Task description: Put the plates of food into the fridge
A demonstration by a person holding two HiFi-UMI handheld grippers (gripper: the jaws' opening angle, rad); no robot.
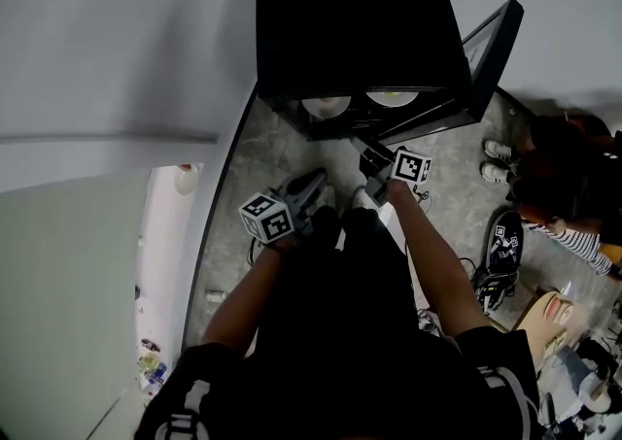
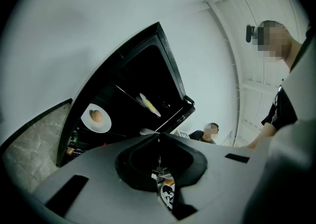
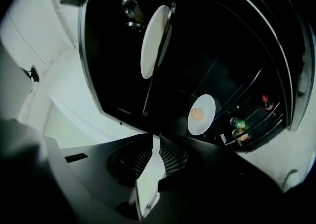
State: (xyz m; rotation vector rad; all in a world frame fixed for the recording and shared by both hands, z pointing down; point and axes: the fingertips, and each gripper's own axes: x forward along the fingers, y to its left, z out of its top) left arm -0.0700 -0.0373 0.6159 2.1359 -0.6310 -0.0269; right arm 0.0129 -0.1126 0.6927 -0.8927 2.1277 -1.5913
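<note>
The left plate point(image 2: 98, 127) carries a round brownish piece of food and the right plate point(image 1: 377, 100) something yellowish (seen too slantwise to name). They lie side by side inside the black mini fridge point(image 1: 360, 30), whose door point(image 1: 491, 40) stands swung open at the right. Just before the opening, both tongs point into the fridge: the left gripper point(image 2: 159, 135) has its jaws brought together on nothing, and the right gripper point(image 3: 152, 138) shows a slim, empty gap between its jaws.
</note>
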